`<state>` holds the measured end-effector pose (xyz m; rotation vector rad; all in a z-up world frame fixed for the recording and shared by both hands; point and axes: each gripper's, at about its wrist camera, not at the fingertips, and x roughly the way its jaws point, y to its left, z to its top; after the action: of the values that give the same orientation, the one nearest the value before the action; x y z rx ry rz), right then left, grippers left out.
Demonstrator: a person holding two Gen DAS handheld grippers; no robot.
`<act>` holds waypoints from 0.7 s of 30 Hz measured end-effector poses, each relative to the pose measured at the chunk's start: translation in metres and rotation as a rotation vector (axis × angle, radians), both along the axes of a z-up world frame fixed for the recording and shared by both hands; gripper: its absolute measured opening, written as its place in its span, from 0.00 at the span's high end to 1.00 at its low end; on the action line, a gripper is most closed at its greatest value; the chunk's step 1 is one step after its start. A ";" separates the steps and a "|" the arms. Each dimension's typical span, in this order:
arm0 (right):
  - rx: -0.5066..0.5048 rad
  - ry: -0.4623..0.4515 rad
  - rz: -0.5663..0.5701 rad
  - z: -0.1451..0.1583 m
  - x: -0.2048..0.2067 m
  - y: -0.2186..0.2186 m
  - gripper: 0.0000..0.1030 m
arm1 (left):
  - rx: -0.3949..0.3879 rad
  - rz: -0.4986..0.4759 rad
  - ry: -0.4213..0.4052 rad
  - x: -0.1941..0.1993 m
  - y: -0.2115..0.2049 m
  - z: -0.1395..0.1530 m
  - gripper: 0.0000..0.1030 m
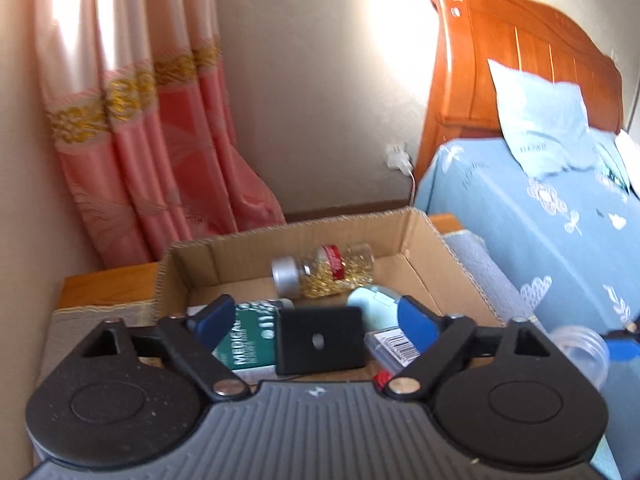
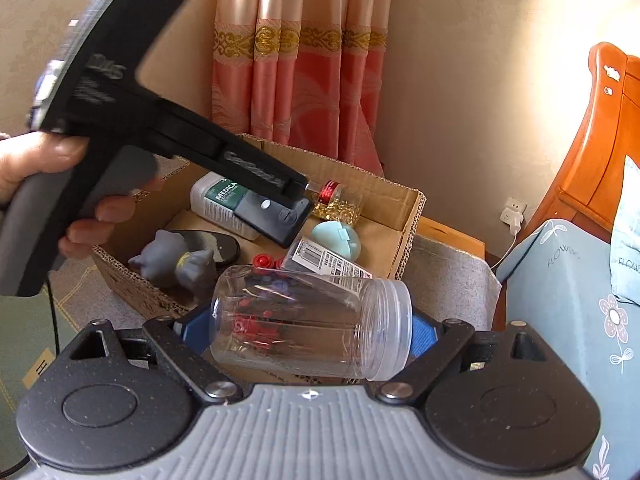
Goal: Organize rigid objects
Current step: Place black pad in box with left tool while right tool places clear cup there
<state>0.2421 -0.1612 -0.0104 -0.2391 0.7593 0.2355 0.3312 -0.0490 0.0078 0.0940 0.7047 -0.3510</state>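
The right tool (image 2: 312, 334) grips a clear plastic screw-top jar (image 2: 312, 322) lying sideways between its blue pads, just at the near edge of an open brown cardboard box (image 2: 404, 216) that sits on a cloth-covered worktop (image 2: 448, 272). The left tool (image 1: 320, 320) hangs over the box with its blue fingers (image 1: 214, 316) spread wide; a flat black rectangular block (image 1: 320, 340) sits between them, though whether they touch it cannot be told. Only the right wrist view shows a grey animal figurine (image 2: 176, 258), a round black compact (image 2: 224, 246) and the person's left hand (image 2: 44, 188) on the handle. Both views show a green-labelled white medical bottle (image 1: 248, 336), a clear jar of gold beads with a silver lid (image 1: 324, 270) and a pale blue egg-shaped object (image 1: 372, 300) inside the box.
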 end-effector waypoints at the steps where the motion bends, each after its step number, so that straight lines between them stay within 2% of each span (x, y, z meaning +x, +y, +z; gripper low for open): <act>1: -0.002 -0.002 -0.002 0.000 0.003 -0.001 0.08 | -0.001 0.007 -0.005 -0.005 0.005 0.003 0.06; 2: -0.002 -0.002 -0.003 0.001 0.008 -0.002 0.08 | 0.003 0.020 -0.008 -0.011 0.010 0.005 0.03; 10: 0.023 0.003 -0.005 0.005 0.062 0.001 0.08 | 0.083 0.151 -0.085 -0.072 0.048 0.017 0.01; 15: 0.040 0.025 -0.030 0.004 0.101 0.011 0.05 | 0.112 0.209 -0.096 -0.099 0.059 0.017 0.01; 16: 0.043 0.034 -0.038 0.004 0.105 0.011 0.01 | 0.118 0.215 -0.092 -0.102 0.061 0.017 0.01; 21: 0.050 0.047 -0.063 0.010 0.092 0.017 0.00 | 0.135 0.249 -0.059 -0.112 0.067 0.014 0.01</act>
<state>0.3345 -0.1447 -0.0009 -0.1629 0.8053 0.2008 0.2189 0.0184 0.0214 0.1424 0.6728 -0.0616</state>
